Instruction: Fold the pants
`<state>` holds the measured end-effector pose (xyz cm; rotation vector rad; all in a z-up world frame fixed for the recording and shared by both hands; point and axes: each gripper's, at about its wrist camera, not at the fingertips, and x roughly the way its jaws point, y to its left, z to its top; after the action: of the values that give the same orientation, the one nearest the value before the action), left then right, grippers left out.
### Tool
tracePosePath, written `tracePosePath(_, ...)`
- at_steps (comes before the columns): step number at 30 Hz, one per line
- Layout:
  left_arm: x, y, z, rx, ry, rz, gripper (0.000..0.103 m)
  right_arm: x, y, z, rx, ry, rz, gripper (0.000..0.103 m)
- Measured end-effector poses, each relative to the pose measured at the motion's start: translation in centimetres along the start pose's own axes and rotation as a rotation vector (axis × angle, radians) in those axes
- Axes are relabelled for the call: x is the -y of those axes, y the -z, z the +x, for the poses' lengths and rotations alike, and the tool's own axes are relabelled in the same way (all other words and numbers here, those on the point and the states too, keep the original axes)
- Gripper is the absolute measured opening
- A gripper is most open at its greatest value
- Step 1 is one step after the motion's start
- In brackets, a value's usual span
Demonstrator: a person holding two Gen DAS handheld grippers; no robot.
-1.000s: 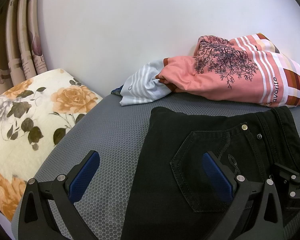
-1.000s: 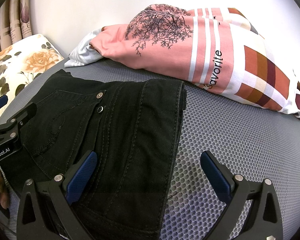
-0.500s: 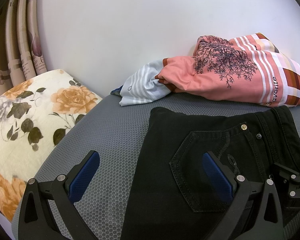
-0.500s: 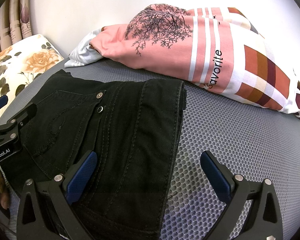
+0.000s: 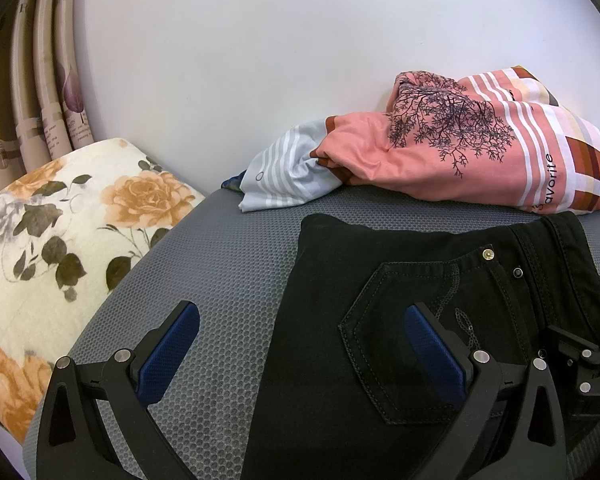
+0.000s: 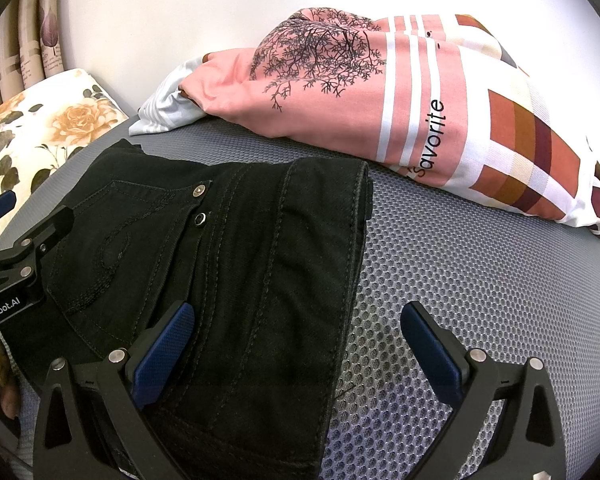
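Observation:
Black folded pants [image 5: 399, 280] lie on the grey mesh surface [image 5: 220, 280], back pocket and rivets up; they also show in the right wrist view [image 6: 240, 260]. My left gripper [image 5: 300, 340] is open and empty, straddling the pants' left edge, its right finger over the pocket. My right gripper [image 6: 296, 340] is open and empty, straddling the pants' right edge, its left finger over the fabric. The left gripper's body shows at the left edge of the right wrist view [image 6: 20, 252].
A pink patterned pillow [image 5: 479, 152] lies against the white wall behind the pants, also in the right wrist view [image 6: 399, 92]. A floral cushion [image 5: 60, 232] sits at the left. Curtains [image 5: 32, 100] hang at the far left.

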<state>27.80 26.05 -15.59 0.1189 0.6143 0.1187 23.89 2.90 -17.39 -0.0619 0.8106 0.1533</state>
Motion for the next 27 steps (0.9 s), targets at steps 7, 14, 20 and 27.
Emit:
tracePosePath(7,0.00,-0.06,0.04,0.000,0.001,0.001,0.102,0.02,-0.01,0.02,0.000,0.000,0.000,0.101)
tracePosePath(14,-0.02,0.01,0.05,0.000,0.001,0.000,0.102,0.03,-0.02,0.05,0.000,0.000,0.000,0.101)
tracePosePath(20,-0.07,0.01,0.17,-0.004,0.005,-0.007,0.102,0.02,-0.04,0.06,0.000,0.000,0.000,0.101)
tracePosePath(27,-0.88,0.16,0.92,-0.035,0.039,-0.050,0.102,0.02,-0.06,0.07,-0.001,-0.002,0.001,0.101)
